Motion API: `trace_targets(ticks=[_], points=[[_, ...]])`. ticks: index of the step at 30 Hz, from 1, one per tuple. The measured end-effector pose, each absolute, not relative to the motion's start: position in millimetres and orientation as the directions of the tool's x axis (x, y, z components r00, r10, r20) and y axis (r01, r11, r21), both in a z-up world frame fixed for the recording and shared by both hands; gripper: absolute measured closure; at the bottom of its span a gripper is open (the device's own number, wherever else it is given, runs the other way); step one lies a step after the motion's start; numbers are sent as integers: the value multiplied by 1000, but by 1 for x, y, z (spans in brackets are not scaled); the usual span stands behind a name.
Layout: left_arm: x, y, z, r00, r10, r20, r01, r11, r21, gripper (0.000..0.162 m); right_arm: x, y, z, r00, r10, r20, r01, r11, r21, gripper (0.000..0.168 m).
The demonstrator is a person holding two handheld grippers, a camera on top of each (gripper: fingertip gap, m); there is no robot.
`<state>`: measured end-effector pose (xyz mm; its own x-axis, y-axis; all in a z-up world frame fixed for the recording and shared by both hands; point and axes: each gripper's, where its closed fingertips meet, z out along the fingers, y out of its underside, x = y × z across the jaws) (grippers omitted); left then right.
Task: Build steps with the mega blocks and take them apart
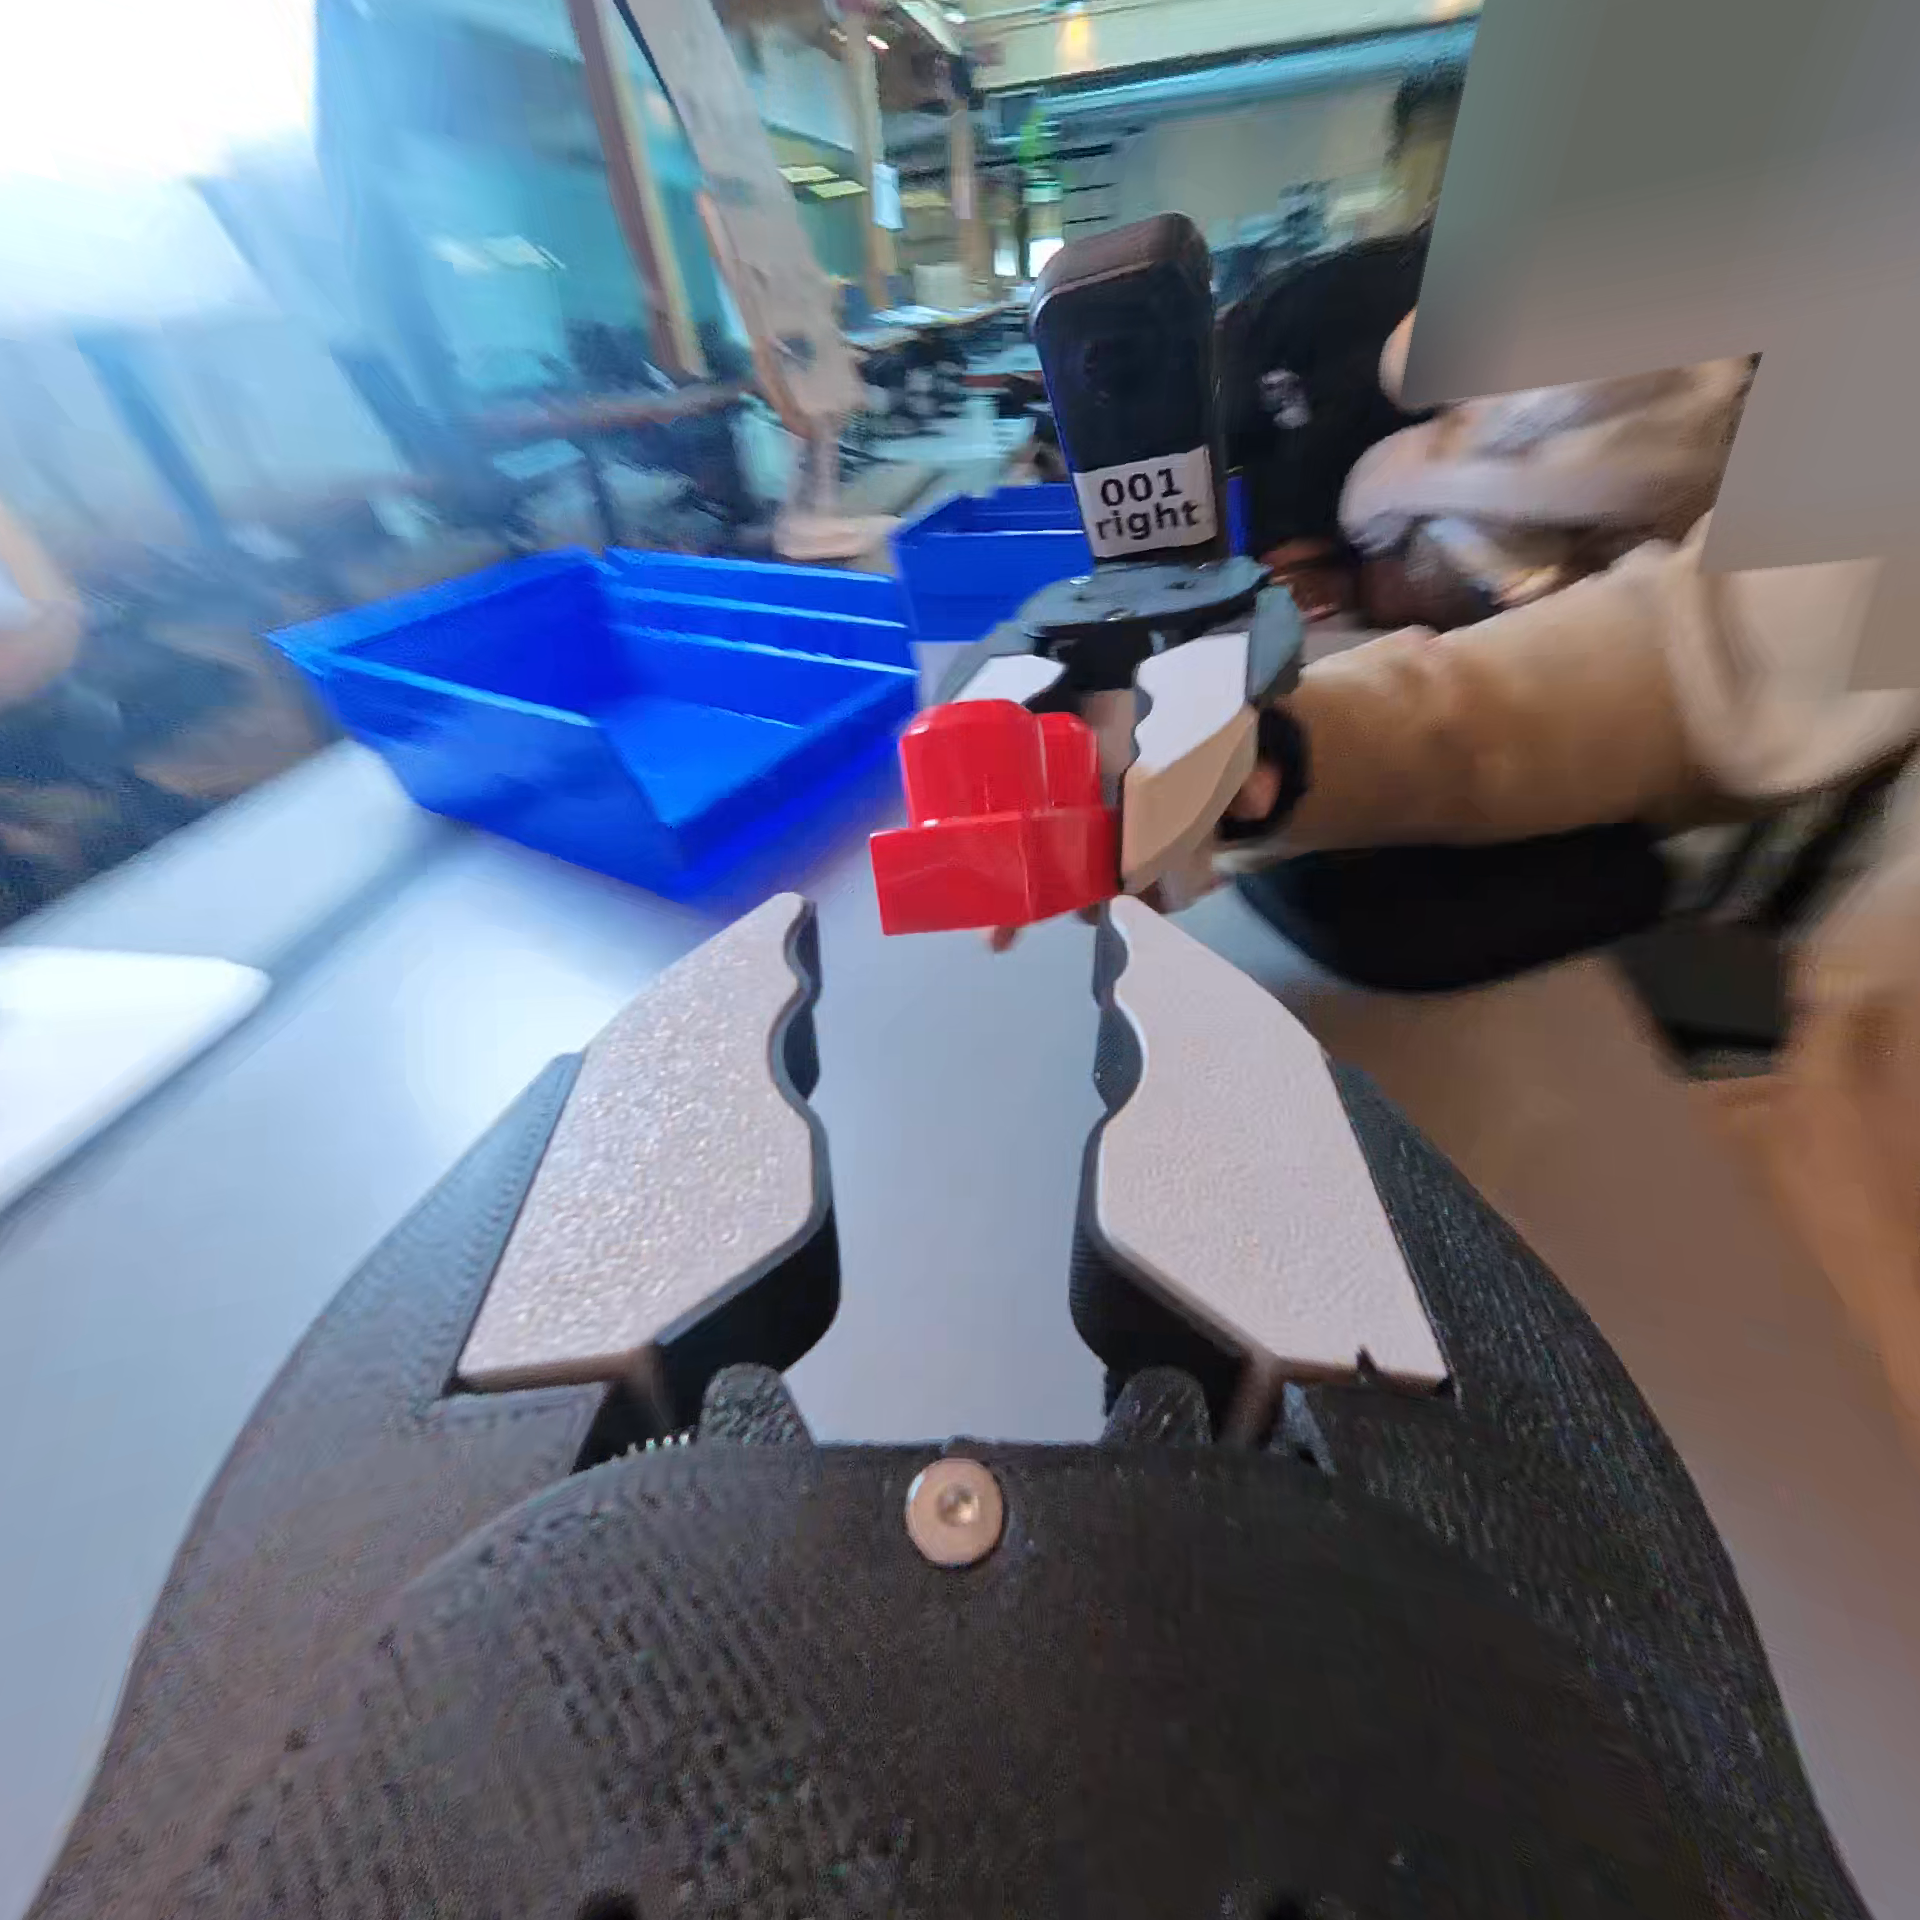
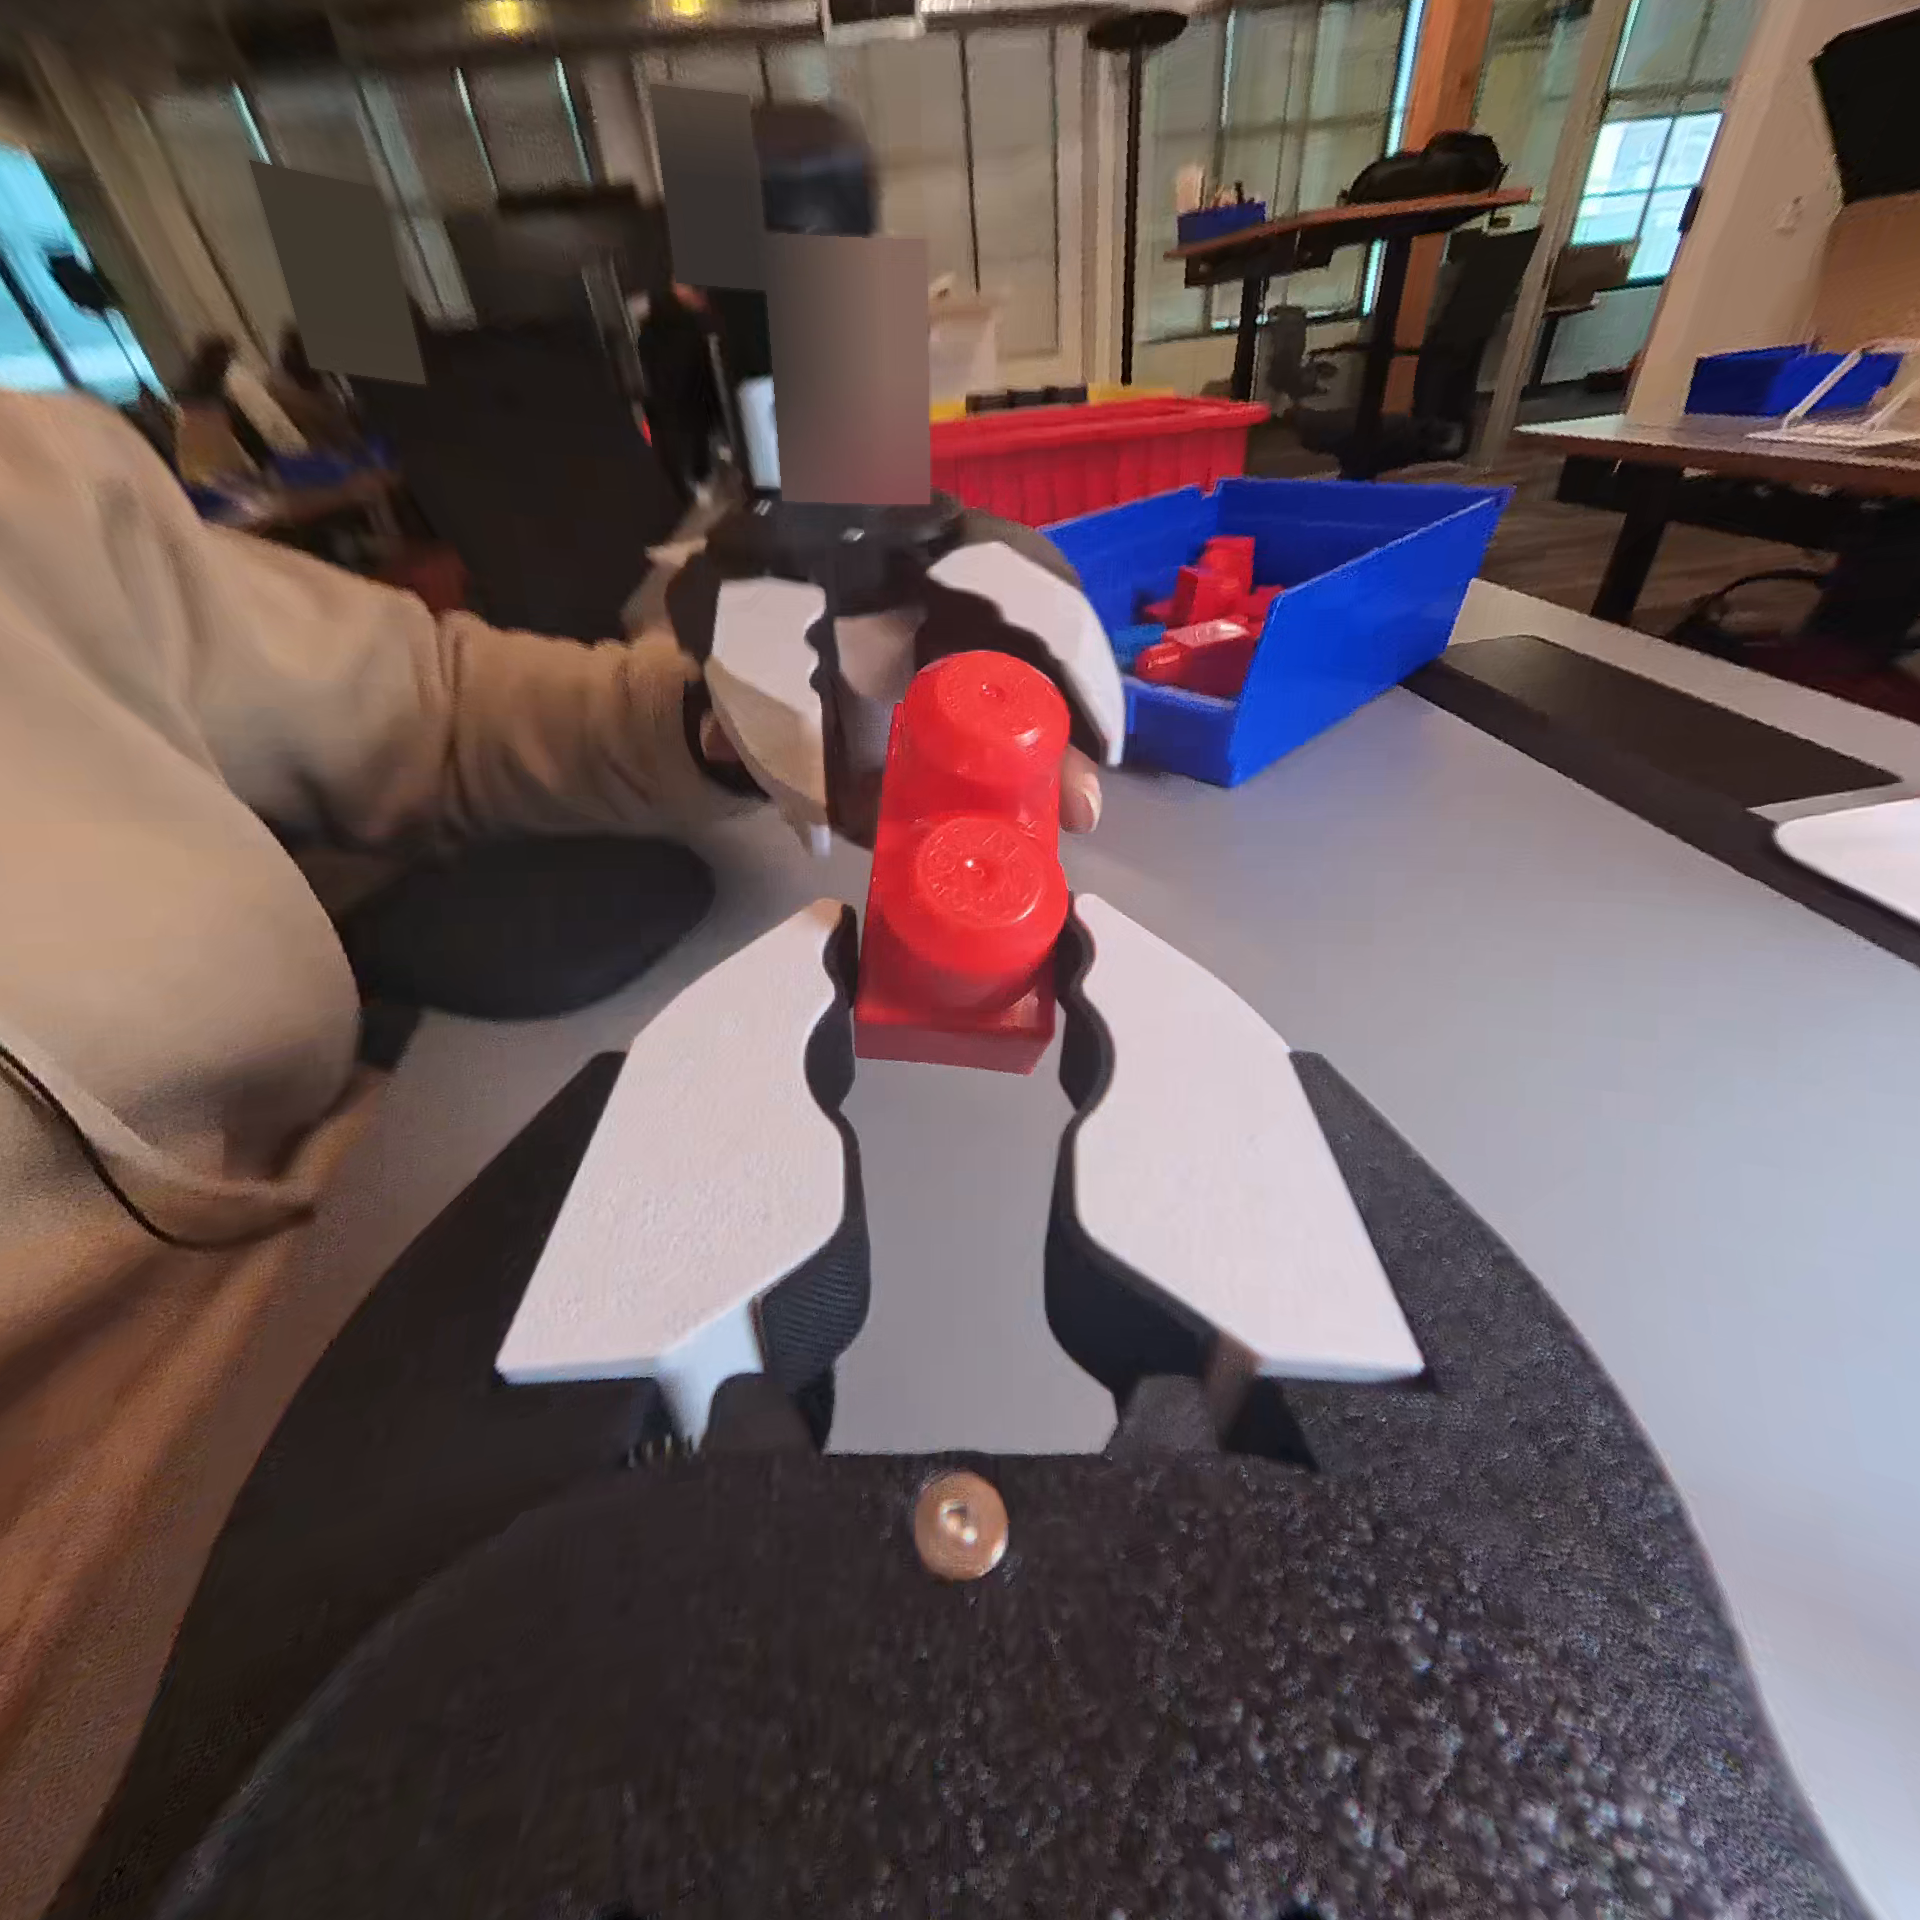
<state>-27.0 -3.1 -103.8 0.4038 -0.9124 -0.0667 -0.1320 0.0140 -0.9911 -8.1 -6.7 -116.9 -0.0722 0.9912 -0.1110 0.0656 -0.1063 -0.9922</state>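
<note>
**Red block held in the air between our two grippers**

We hold the red block (image 2: pixel 961 914) in our right gripper (image 2: pixel 956 920), the jaws narrowed onto its base at the near end. Its long axis runs straight ahead along the fingers, the two studs one behind the other, the far stud pointing toward our left gripper (image 2: pixel 914 717). In the left wrist view the same block (image 1: pixel 992 821) hangs just past the tips of the left gripper (image 1: pixel 951 925), slightly right of its centre line, clear of the table (image 1: pixel 312 1091). The left jaws stand partly open with nothing between them; whether the right-hand tip grazes the block's underside we cannot tell, as the edge there is blurred.

So the left gripper is the nearer free one, and the block's free end faces it. Beneath both there is bare table for setting down. The blue bin (image 2: pixel 1351 582) with more red blocks (image 2: pixel 1205 623) sits beyond, to the right; an empty blue bin (image 1: pixel 623 717) lies left.
</note>
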Motion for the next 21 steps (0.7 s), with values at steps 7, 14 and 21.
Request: trace_targets(ticks=[7, 14, 21], points=[[-17, -21, -158, 230, -971, -71, -355, -16, -935, 125, -13, -22, -162, -113, 975, 193, 324, 219, -920, 132], [-24, -18, -221, 210, -971, -116, -622, -41, -782, 125, -10, -14, -220, -125, 974, 190, 576, 227, -786, 132], [-38, 0, -237, 289, -946, -150, -687, -95, -721, 126, -11, 16, -230, 28, 979, 203, 623, 142, -769, 128]])
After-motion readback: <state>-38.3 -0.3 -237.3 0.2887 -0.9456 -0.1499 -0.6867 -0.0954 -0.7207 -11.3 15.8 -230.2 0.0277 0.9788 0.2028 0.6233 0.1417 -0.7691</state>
